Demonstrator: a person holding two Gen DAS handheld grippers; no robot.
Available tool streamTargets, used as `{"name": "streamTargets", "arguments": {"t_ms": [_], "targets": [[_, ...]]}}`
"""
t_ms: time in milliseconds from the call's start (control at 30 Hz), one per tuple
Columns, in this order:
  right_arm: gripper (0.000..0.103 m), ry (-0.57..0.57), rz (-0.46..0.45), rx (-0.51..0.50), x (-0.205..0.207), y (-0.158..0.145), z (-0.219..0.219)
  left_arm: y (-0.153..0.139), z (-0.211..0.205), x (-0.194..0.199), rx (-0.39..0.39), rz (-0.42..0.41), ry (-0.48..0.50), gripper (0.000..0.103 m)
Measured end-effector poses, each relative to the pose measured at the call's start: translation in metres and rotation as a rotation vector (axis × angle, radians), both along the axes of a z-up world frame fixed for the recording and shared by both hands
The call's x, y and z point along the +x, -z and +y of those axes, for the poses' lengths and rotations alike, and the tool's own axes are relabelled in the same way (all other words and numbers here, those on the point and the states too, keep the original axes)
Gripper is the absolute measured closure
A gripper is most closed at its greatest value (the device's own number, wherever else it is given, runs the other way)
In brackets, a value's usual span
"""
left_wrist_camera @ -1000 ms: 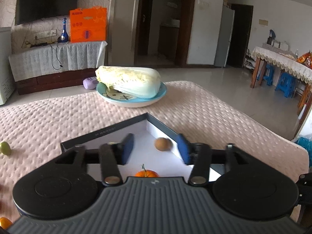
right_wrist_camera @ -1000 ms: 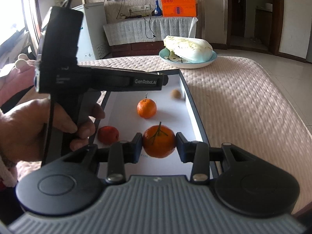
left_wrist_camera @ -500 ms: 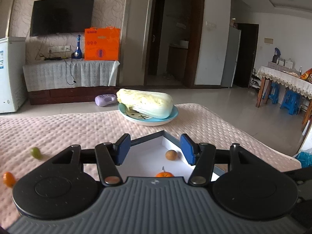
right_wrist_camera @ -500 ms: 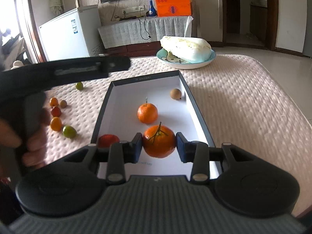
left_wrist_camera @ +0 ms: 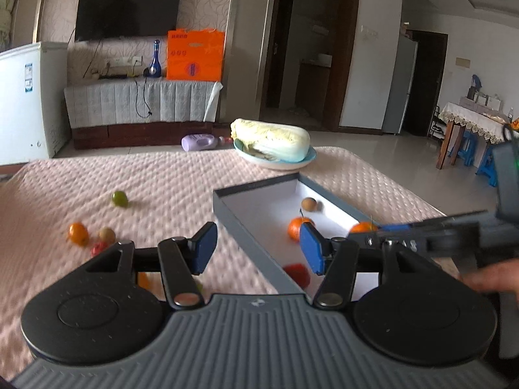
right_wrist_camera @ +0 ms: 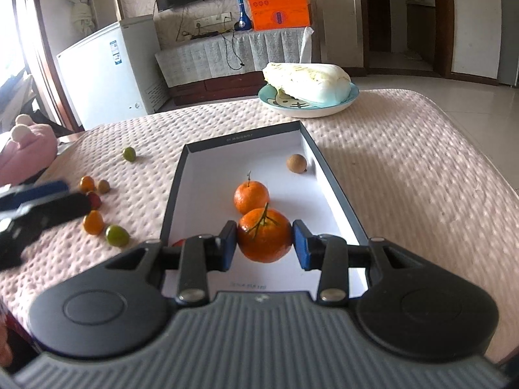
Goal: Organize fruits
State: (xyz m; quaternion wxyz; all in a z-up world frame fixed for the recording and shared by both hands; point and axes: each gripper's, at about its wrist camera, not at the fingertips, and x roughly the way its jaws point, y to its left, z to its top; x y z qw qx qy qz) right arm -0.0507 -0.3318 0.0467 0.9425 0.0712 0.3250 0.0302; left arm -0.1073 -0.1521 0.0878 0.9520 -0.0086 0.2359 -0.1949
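A: Tangerine sits between the pads of the right tool, low over the near end of the box. The pads are spread about as wide as the fruit; I can't tell if they grip it or have just let go.

B: So the step is setting it down in the box?

A: That's my reading. Do it well by lowering until the fruit rests on the white floor, then spread the pads and back straight out toward six o'clock. Pull up too early and it rolls.

B: What would it roll into?

A: The second tangerine, just at its twelve o'clock, nearly touching. A brown longan lies farther off at one o'clock by the right wall, and a red fruit is at nine o'clock near the left wall. Plenty of bare floor at the near end, so keep it there.

B: And the left tool?

A: Wide open, holding nothing, straddling the box's left wall in its own view. The picture is blurred there. The loose fruits are on the pink cover to the box's nine o'clock: orange, red, brown and green ones in a cluster, one green fruit apart at eleven o'clock.

B: So that hand goes for those?

A: Likely. Pick from the cluster's edge, pads either side of one fruit, so the neighbours don't scatter on the soft cover.
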Motion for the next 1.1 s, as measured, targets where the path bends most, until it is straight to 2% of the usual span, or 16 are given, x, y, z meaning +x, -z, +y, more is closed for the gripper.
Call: {"name": "streamTargets", "arguments": {"t_ms": [267, 400, 467, 700, 967, 1100], "targets": [[0.062, 0.061, 0.034, 0.023, 0.012, 0.005, 0.000, 0.006, 0.020, -0.005, 0.011, 0.011, -0.016, 0.041], [0.060, 0.071, 0.000, 0.009, 0.011, 0.001, 0.004, 0.005, 0.030, -0.004, 0.012, 0.008, -0.034, 0.041], [0.056, 0.074, -0.019, -0.004, 0.010, -0.001, 0.007, 0.005, 0.036, -0.004, 0.015, 0.009, -0.042, 0.041], [0.055, 0.069, -0.099, 0.010, 0.007, -0.010, 0.011, 0.005, 0.051, -0.003, 0.035, 0.011, -0.080, 0.041], [0.055, -0.100, -0.166, 0.011, 0.004, -0.015, 0.046, 0.005, 0.070, -0.002, 0.048, 0.010, -0.127, 0.041], [0.056, -0.205, -0.165, -0.001, 0.005, -0.013, 0.071, 0.006, 0.079, -0.001, 0.060, 0.016, -0.154, 0.041]]}}
